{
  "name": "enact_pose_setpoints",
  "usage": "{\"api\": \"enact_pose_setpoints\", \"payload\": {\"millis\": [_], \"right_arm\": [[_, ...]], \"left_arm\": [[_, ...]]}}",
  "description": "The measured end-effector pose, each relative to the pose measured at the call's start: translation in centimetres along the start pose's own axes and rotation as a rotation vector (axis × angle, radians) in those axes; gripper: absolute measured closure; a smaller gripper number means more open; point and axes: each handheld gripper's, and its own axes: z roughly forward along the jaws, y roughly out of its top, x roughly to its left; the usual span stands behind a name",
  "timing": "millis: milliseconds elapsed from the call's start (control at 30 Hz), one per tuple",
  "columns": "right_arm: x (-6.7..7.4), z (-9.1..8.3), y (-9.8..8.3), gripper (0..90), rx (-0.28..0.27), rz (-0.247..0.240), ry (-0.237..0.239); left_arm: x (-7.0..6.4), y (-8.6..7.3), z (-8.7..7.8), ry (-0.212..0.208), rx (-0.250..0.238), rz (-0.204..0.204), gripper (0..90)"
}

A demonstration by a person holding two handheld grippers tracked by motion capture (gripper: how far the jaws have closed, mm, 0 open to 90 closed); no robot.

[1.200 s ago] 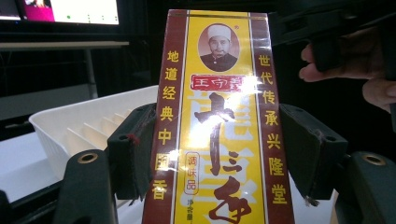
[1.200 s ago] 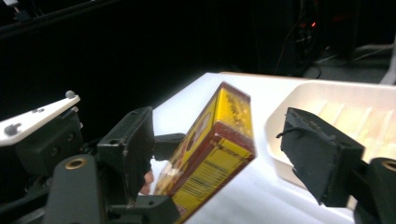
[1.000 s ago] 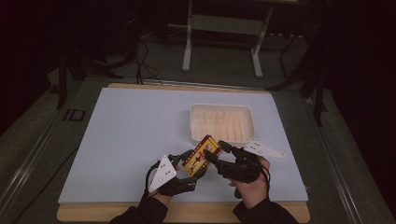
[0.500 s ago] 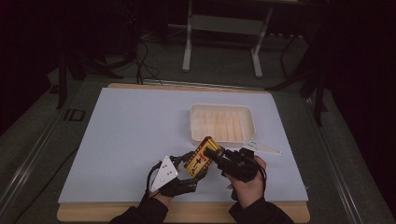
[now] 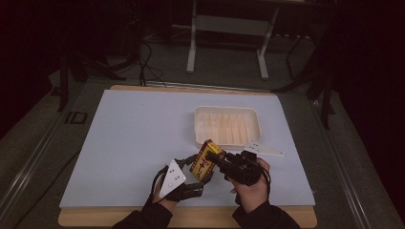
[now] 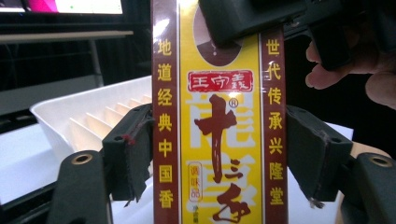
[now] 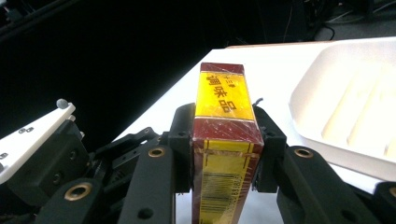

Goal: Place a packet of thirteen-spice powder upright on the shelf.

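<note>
A yellow and dark red seasoning box [image 5: 206, 160] is held tilted just above the table's near edge, between both hands. My left gripper [image 5: 197, 172] holds its lower part. In the left gripper view its pads [image 6: 133, 158] still touch both long sides of the box [image 6: 219, 140], though the jaws have just been opening a little. My right gripper [image 5: 216, 161] is shut on the upper end. Seen in the right gripper view, that gripper's pads [image 7: 183, 140] press the two sides of the box [image 7: 224, 121].
A white ribbed tray [image 5: 228, 109] lies on the pale blue table top [image 5: 129, 133], just behind and right of the hands. Stand legs and cables lie on the dark floor beyond the table's far edge.
My right gripper, open beside the box a second ago, has closed onto its upper end. The left hand and the box have stayed in place.
</note>
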Motion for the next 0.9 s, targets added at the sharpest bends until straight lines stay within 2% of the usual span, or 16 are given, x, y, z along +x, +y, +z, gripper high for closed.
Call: {"api": "enact_pose_setpoints", "payload": {"millis": [100,167,200,300,400,433,600,633,800,900], "right_arm": [[0.7,0.1,0.1,67.0,-0.001,-0.04,-0.001],[0.7,0.1,0.1,67.0,-0.001,-0.04,-0.001],[1.2,0.3,0.4,67.0,0.0,-0.059,0.003],[1.3,0.4,0.6,67.0,0.001,-0.073,0.002],[1.2,0.3,0.8,67.0,0.003,-0.088,-0.015],[1.2,0.3,0.8,67.1,0.003,-0.096,-0.021],[0.8,0.2,1.0,67.0,-0.009,-0.125,-0.055],[0.7,0.1,1.0,67.0,-0.013,-0.136,-0.066],[0.6,-0.1,1.3,67.0,-0.027,-0.167,-0.095],[0.5,-0.4,1.8,67.0,-0.055,-0.202,-0.129]], "left_arm": [[0.0,0.1,-0.1,0.011,-0.007,0.0,27.1],[0.0,0.2,0.0,0.022,-0.006,0.004,26.2],[0.0,0.3,-0.1,0.024,-0.007,0.002,25.8],[0.0,0.3,-0.2,0.031,-0.008,0.004,23.0],[0.2,0.5,-0.2,0.04,-0.002,-0.03,17.3],[0.2,0.5,-0.2,0.04,-0.002,-0.03,16.4],[0.4,0.5,-0.3,0.051,0.001,-0.033,15.5],[0.4,0.6,-0.4,0.04,0.002,-0.041,15.5],[0.5,0.5,-0.3,0.044,0.008,-0.055,15.4],[0.5,0.5,-0.3,0.035,0.017,-0.082,14.2]]}}
